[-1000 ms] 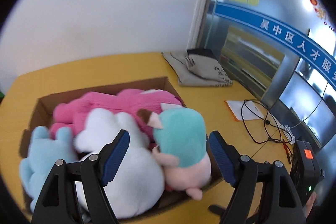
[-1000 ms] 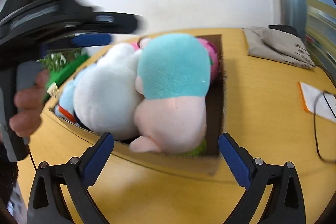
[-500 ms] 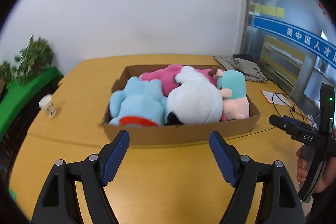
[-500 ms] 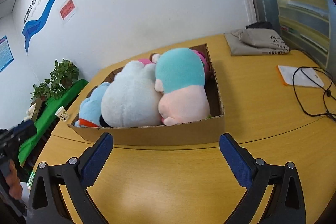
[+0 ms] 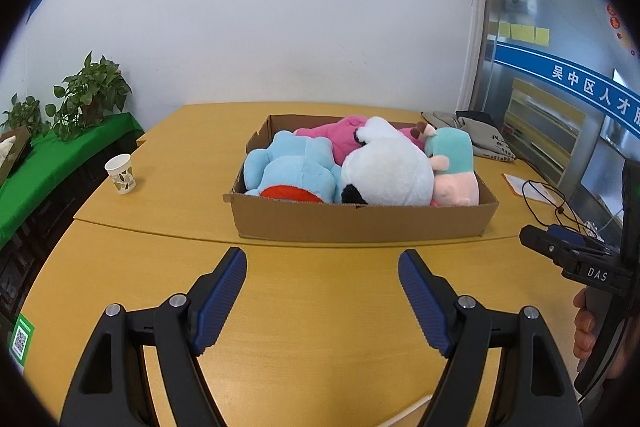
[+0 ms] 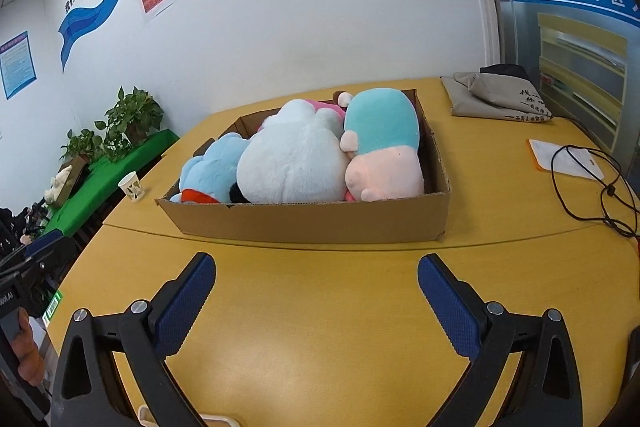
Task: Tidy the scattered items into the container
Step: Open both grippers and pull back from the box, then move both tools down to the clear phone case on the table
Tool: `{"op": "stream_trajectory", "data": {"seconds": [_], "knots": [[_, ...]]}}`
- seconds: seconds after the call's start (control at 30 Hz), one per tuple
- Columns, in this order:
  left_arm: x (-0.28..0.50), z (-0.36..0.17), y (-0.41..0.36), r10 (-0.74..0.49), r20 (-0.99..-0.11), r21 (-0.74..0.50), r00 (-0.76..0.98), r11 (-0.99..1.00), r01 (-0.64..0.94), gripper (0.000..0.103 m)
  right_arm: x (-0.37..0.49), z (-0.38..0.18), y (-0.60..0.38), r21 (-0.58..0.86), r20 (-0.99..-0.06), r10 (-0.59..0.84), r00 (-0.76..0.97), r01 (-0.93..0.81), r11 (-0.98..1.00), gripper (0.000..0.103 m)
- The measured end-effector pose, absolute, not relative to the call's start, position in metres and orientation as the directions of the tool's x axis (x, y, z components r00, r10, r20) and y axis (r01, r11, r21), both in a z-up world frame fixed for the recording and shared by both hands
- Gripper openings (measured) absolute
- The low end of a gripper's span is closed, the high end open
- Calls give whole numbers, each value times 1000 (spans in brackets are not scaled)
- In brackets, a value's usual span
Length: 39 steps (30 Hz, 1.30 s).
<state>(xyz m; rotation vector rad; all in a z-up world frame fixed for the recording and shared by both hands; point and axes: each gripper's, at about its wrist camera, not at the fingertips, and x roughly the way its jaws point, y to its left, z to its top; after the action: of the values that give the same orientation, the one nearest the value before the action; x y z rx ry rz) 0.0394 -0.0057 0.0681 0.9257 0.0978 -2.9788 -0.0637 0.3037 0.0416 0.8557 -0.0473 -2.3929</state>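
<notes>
A cardboard box (image 5: 360,223) (image 6: 312,221) sits in the middle of the yellow table. Inside it lie a light blue plush (image 5: 292,173) (image 6: 210,169), a white plush (image 5: 388,171) (image 6: 294,159), a pink plush (image 5: 340,135) and a teal-and-pink plush (image 5: 452,163) (image 6: 382,143). My left gripper (image 5: 322,269) hovers open over bare table in front of the box, nothing between its fingers. My right gripper (image 6: 316,273) is likewise open and holds nothing, a little short of the box's near wall. The right tool also shows at the right edge of the left wrist view, in a hand (image 5: 586,327).
A paper cup (image 5: 121,173) (image 6: 132,185) stands at the table's left. Folded grey cloth (image 5: 476,135) (image 6: 500,95), a paper sheet (image 6: 564,159) and a black cable (image 6: 592,187) lie at the right. Potted plants (image 5: 92,95) sit on a green ledge at the left.
Both grippers have drawn back from over the plush toys in the box to the table in front of it. The whole box is now in view.
</notes>
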Motion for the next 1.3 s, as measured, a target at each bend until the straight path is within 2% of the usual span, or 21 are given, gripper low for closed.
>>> {"op": "stream_trajectory", "data": {"seconds": [0.47,0.8,1.03,1.17,1.3], "knots": [[29,37,10,58,-602,-82,-796,-997,-10,79,-41,21,319,114,-624,-414,-663,447,-887,103],[19,16,13,83,-638,-84,-766,-996,-39,79,-39,7,307,51,-635,-402,-660,484,-874,103],[37,-14,-10,104,-730,-133,-676,-991,-9,79,-38,-9,301,77,-672,-432,-602,523,-849,103],[57,-44,-23,83,-818,-112,-570,-994,16,79,-18,-38,287,83,-726,-461,-511,601,-795,103],[81,-65,-28,111,-859,-141,-499,-990,22,79,10,-67,277,135,-758,-507,-409,663,-736,103]]}}
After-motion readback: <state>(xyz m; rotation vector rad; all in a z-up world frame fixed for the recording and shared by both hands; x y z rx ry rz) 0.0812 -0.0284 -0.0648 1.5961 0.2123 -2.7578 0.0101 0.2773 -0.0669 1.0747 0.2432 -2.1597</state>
